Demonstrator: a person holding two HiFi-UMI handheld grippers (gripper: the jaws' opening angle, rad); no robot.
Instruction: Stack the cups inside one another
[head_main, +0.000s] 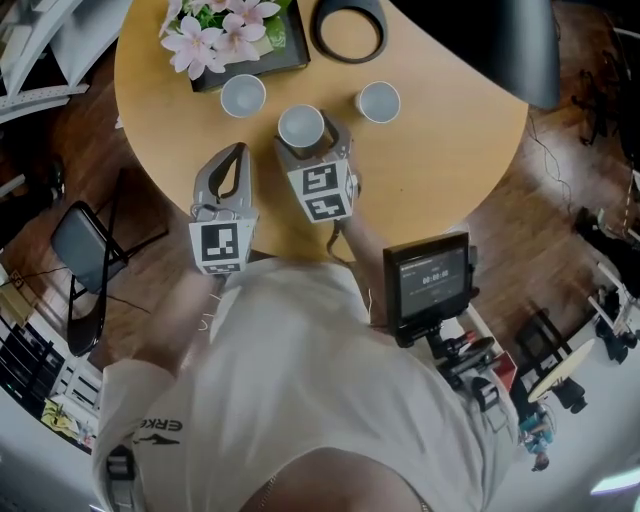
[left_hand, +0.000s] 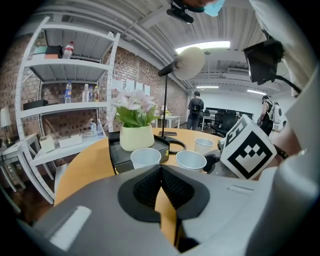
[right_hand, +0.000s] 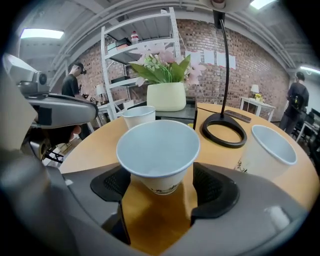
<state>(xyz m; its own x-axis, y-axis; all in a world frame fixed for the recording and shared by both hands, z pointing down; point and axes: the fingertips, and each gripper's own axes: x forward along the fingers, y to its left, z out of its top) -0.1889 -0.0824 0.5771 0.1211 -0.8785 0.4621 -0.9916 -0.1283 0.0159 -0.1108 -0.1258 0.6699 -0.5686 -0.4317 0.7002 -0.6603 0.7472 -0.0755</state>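
Three white paper cups stand upright on the round wooden table (head_main: 440, 170): a left cup (head_main: 242, 95), a middle cup (head_main: 301, 126) and a right cup (head_main: 379, 101). My right gripper (head_main: 312, 142) is open and straddles the middle cup. In the right gripper view that cup (right_hand: 158, 152) stands between the pads (right_hand: 212, 185) with a gap on each side. The left cup (right_hand: 138, 116) and the right cup (right_hand: 265, 150) stand beyond it. My left gripper (head_main: 236, 152) is shut and empty, just short of the left cup (left_hand: 146, 157), to the left of the right gripper.
A black tray (head_main: 290, 55) with a pot of pink flowers (head_main: 215, 30) sits at the table's far side behind the left cup. A black lamp base ring (head_main: 348, 28) lies beside it, its shade (head_main: 520, 45) overhanging the right. A folding chair (head_main: 85, 270) stands left of the table.
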